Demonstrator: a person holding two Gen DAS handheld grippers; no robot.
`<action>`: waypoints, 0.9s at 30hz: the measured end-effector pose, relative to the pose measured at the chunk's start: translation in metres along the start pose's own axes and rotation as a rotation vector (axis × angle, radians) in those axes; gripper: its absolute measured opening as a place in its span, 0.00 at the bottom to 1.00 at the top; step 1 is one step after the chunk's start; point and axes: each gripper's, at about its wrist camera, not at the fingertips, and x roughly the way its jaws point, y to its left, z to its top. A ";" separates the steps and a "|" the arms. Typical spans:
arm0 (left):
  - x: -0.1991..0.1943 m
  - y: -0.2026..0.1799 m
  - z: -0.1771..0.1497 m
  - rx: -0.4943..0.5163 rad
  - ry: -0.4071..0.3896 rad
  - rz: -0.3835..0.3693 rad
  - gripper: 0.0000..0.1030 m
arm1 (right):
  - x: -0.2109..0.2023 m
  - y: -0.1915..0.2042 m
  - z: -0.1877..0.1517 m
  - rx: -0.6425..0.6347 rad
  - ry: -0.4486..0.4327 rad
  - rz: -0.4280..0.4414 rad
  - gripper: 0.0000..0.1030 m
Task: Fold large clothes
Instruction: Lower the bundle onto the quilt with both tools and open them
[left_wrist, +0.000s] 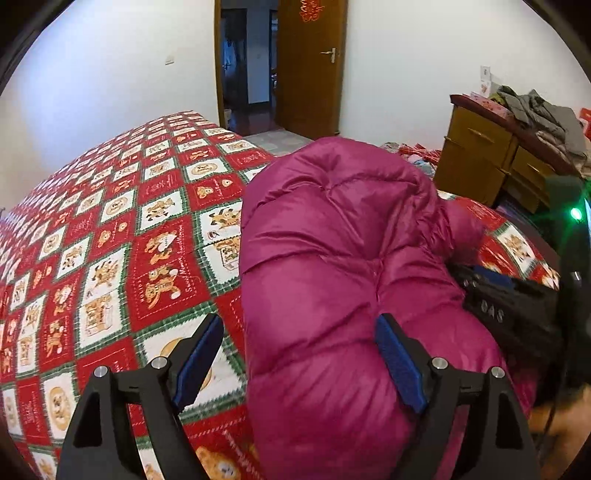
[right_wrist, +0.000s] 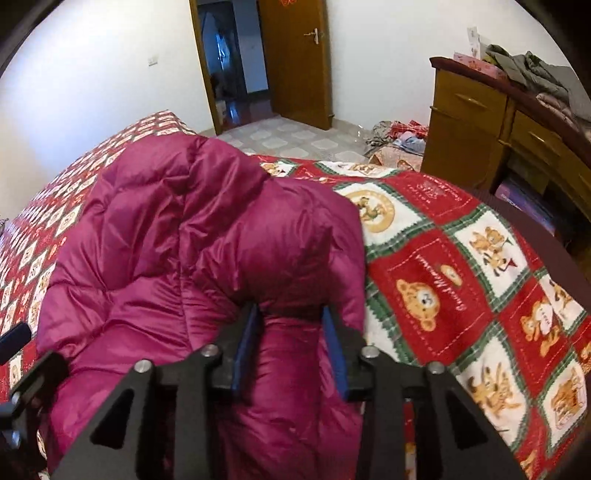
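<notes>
A magenta puffy down jacket (left_wrist: 332, 266) lies bunched on the bed, which has a red, white and green bear-print cover (left_wrist: 110, 240). My left gripper (left_wrist: 299, 332) is open, its left finger over the cover and its right finger over the jacket's near edge. In the right wrist view the jacket (right_wrist: 177, 236) fills the left and middle. My right gripper (right_wrist: 291, 325) is shut on a thick fold of the jacket between its blue pads. The right gripper's black body also shows at the right of the left wrist view (left_wrist: 517, 306).
A wooden dresser (right_wrist: 480, 122) with piled grey clothes (right_wrist: 535, 74) stands at the right of the bed. An open brown door (right_wrist: 295, 55) and dark doorway lie behind. Loose clothes (right_wrist: 399, 136) lie on the tiled floor. The bed's dark edge (right_wrist: 554, 236) curves at the right.
</notes>
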 end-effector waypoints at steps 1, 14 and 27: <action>-0.004 0.001 -0.001 0.008 -0.001 0.003 0.82 | 0.000 -0.003 0.000 0.009 0.001 0.008 0.39; -0.010 0.002 -0.021 0.078 -0.021 0.094 0.83 | -0.082 0.019 -0.072 0.083 -0.182 0.039 0.41; -0.046 0.031 -0.064 0.001 -0.015 0.038 0.83 | -0.119 0.015 -0.124 0.119 -0.195 0.051 0.46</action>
